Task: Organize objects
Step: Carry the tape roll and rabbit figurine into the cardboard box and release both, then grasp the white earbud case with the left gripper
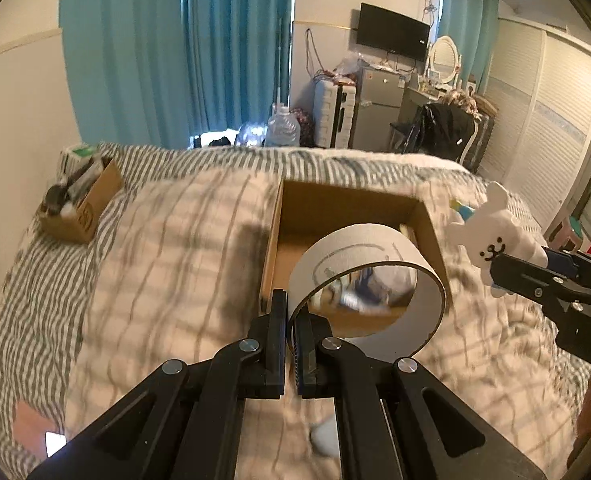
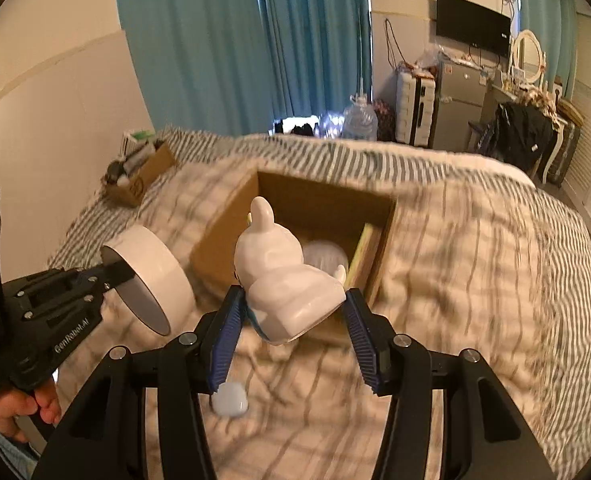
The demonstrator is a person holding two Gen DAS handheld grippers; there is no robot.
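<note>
My left gripper point(image 1: 290, 312) is shut on the wall of a white cardboard ring point(image 1: 369, 264), a wide tape roll, held above the bed near the open cardboard box point(image 1: 273, 236). The ring also shows in the right wrist view point(image 2: 151, 276), left of the box point(image 2: 215, 248). My right gripper point(image 2: 293, 300) is shut on a white bear-like figurine point(image 2: 283, 276) and holds it over the box's near edge. The figurine also shows at the right of the left wrist view point(image 1: 495, 236). Inside the box lie a pale round object point(image 2: 325, 258) and a yellowish flat item point(image 2: 361, 256).
The bed has a checked blanket point(image 2: 455, 280) over a striped sheet. A small white lump point(image 2: 229, 400) lies on the blanket below my right gripper. A smaller cardboard box point(image 1: 83, 204) with items stands at the bed's far left. Curtains, fridge and wardrobe stand beyond the bed.
</note>
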